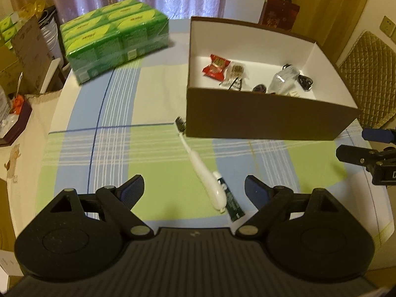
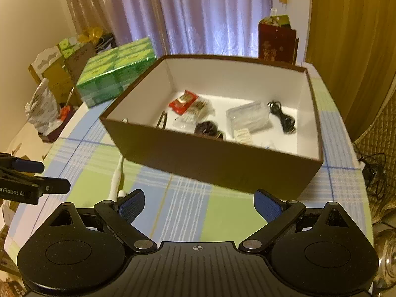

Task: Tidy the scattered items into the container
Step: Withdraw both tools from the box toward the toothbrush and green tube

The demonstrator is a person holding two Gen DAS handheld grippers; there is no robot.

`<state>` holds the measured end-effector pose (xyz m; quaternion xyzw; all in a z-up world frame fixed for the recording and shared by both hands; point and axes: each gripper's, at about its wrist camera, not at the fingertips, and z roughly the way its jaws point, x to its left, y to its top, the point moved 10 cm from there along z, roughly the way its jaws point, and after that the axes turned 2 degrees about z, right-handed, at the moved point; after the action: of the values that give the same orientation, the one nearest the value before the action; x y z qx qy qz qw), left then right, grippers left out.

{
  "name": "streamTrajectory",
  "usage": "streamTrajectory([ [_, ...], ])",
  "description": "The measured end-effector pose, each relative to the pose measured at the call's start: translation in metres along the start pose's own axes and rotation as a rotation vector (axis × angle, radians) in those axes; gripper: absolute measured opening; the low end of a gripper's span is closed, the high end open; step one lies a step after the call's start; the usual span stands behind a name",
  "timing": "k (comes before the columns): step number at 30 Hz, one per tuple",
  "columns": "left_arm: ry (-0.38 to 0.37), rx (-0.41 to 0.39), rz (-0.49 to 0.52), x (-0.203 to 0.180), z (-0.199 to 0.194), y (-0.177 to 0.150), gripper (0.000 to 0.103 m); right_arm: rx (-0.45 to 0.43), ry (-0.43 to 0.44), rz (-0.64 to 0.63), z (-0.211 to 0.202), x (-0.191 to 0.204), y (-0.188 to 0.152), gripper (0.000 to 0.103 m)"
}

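Observation:
A brown box (image 1: 259, 118) with a white inside stands on the checked tablecloth; it holds a red snack packet (image 1: 215, 66), a clear pouch (image 1: 282, 81), a black cable (image 1: 305, 81) and other small items. In front of it lie a white toothbrush (image 1: 205, 173) and a dark green tube (image 1: 229, 201), side by side. My left gripper (image 1: 194, 189) hovers open just short of them, the pair between its fingers' line. My right gripper (image 2: 199, 204) is open and empty in front of the box (image 2: 222, 163). The toothbrush (image 2: 116, 177) shows at its left.
A green shrink-wrapped pack of boxes (image 1: 113, 39) sits at the table's back left. Cartons and bags crowd the left side beyond the table edge. A red gift bag (image 1: 279, 12) stands behind the box, a quilted chair (image 1: 366, 79) at the right.

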<state>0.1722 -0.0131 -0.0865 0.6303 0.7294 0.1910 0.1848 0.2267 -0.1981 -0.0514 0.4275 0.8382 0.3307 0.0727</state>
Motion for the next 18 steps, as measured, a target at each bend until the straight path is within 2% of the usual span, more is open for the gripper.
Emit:
streamTrajectory([
  [18,-0.002,0.047,-0.002,0.007,0.013,-0.023,0.085,0.057,-0.004,-0.001,0.016,0.024,-0.034,0.1],
])
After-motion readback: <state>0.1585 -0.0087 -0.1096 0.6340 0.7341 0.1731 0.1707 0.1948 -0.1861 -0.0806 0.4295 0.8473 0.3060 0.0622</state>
